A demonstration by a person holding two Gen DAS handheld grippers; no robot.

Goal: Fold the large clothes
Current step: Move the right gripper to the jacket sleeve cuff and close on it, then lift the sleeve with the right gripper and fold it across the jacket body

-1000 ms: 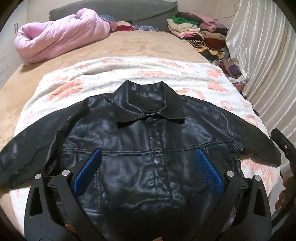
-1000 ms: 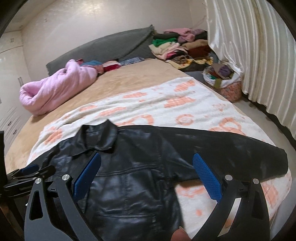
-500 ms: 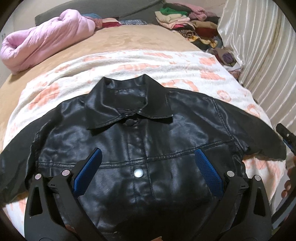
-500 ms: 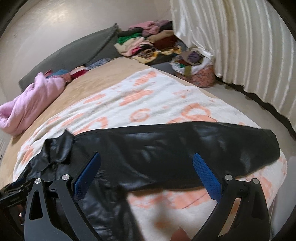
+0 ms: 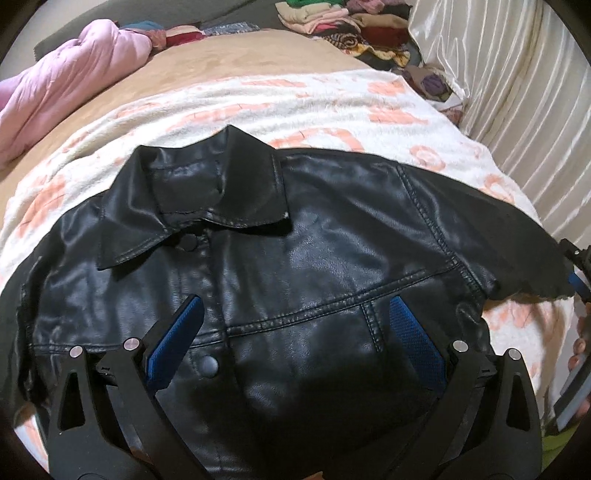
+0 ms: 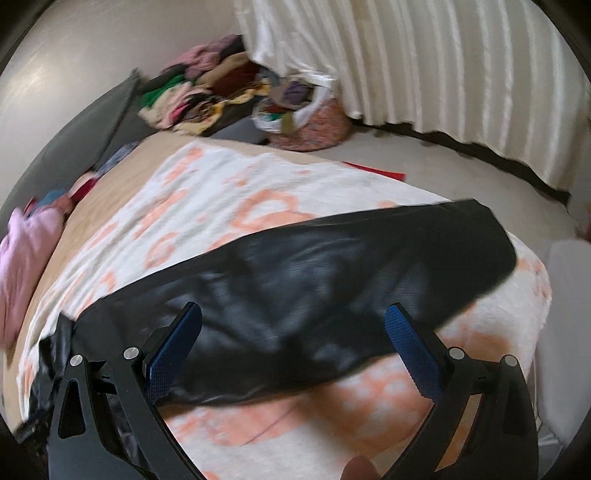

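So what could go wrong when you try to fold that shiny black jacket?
The jacket looks slick, so open right gripper might slip off the sleeve. That sleeve's cuff lies at the blanket's edge and could slide off the bed. The stiff collar sits crooked, so a fold may bunch.

Tan bed point(image 5: 229, 62): white-orange blanket point(image 5: 332, 107) spread on it, black jacket point(image 5: 295, 266) flat on blanket, pink quilt point(image 5: 62, 92) beyond blanket's far-left corner.

A jacket point(image 5: 295, 258) lies flat on a blanket point(image 5: 332, 99) spread over the bed point(image 5: 229, 55); behind it, a quilt point(image 5: 66, 85) left, a clothes pile point(image 5: 343, 22) right.
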